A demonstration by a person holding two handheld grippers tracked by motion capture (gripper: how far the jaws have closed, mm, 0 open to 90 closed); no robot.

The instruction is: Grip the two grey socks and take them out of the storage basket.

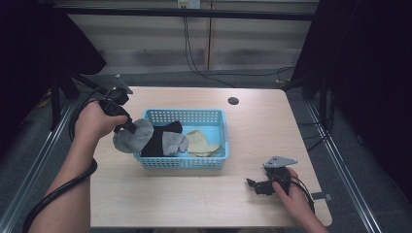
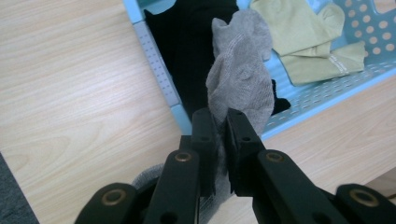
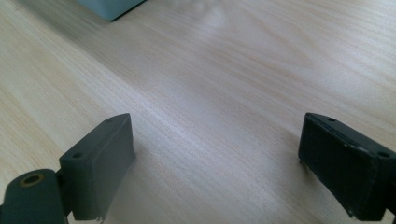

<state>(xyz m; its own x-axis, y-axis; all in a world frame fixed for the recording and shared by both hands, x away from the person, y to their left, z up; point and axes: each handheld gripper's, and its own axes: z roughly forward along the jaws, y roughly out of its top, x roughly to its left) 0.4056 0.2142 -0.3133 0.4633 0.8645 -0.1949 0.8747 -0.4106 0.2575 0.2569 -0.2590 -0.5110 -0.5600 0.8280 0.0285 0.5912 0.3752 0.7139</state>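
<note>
A grey sock (image 1: pixel 132 138) hangs over the left rim of a light blue basket (image 1: pixel 184 112), one end outside and the other end inside. My left gripper (image 1: pixel 127 126) is shut on it just left of the basket. In the left gripper view the jaws (image 2: pixel 219 128) pinch the grey sock (image 2: pixel 240 70) above the basket wall (image 2: pixel 156 70). A black sock (image 1: pixel 158 141) and a pale yellow sock (image 1: pixel 201 143) lie in the basket. My right gripper (image 1: pixel 251 184) rests open near the table's front right, with bare wood between its jaws (image 3: pixel 217 158).
The wooden table (image 1: pixel 252 126) has a round cable hole (image 1: pixel 233 101) at the back. A corner of the basket (image 3: pixel 109 7) lies far ahead of the right gripper. Cables hang behind the table, and metal rails run along both sides.
</note>
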